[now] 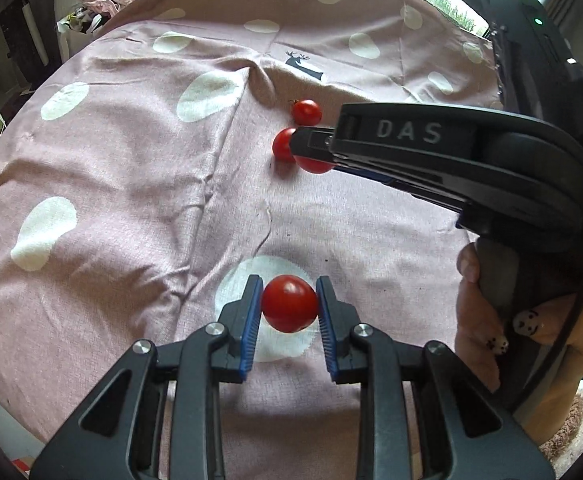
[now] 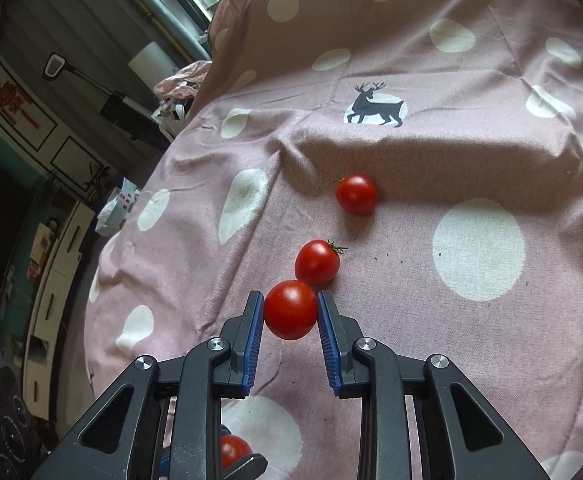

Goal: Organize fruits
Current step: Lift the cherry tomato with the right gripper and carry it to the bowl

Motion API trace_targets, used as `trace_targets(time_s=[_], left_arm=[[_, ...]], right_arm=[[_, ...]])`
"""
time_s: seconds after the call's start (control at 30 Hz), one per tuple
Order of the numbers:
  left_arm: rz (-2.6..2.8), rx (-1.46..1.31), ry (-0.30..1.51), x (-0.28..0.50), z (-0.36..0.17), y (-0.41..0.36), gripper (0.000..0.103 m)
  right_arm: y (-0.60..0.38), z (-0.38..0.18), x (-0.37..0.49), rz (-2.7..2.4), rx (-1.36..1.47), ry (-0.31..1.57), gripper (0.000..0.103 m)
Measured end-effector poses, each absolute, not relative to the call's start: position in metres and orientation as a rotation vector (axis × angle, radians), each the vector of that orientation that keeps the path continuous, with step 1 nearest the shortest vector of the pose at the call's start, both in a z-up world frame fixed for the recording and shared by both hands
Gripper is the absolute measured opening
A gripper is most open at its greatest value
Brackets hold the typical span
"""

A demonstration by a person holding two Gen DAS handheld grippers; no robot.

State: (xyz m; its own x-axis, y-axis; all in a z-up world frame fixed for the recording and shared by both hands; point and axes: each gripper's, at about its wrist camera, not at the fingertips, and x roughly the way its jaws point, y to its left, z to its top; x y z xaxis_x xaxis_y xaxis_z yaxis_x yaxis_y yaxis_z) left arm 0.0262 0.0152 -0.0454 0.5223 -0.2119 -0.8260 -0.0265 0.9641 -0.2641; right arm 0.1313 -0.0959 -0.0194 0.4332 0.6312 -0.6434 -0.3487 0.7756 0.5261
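From the left wrist view, the right tool (image 1: 311, 148) covers part of two tomatoes: the one it grips (image 1: 315, 165) shows only as a red sliver under the black finger, and its neighbour (image 1: 283, 145) is half hidden behind the tip. How the pads sit on the gripped fruit can't be told from this side. The person's hand (image 1: 479, 304) on the handle is mostly behind the tool body — only a thumb and some knuckles show. From the right wrist view, the tomato in the left tool (image 2: 233, 450) peeks out beneath the frame, cut off by the black arms. The clutter on the far shelves (image 2: 51, 264) is too small and dim to make out.
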Motion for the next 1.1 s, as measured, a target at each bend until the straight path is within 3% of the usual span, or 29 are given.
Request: trace_targets(time_s=[0.5, 1.1], left_arm=[[-0.180, -0.193, 0.815, 0.021, 0.029, -0.021, 0.027], [-0.294, -0.115, 0.723, 0.024, 0.053, -0.119, 0.027]], right_arm=[[-0.177, 0.028, 0.062, 0.456, 0.471, 0.796, 0.030], [-0.289, 0.044, 0.023, 0.134, 0.526, 0.621, 0.030]])
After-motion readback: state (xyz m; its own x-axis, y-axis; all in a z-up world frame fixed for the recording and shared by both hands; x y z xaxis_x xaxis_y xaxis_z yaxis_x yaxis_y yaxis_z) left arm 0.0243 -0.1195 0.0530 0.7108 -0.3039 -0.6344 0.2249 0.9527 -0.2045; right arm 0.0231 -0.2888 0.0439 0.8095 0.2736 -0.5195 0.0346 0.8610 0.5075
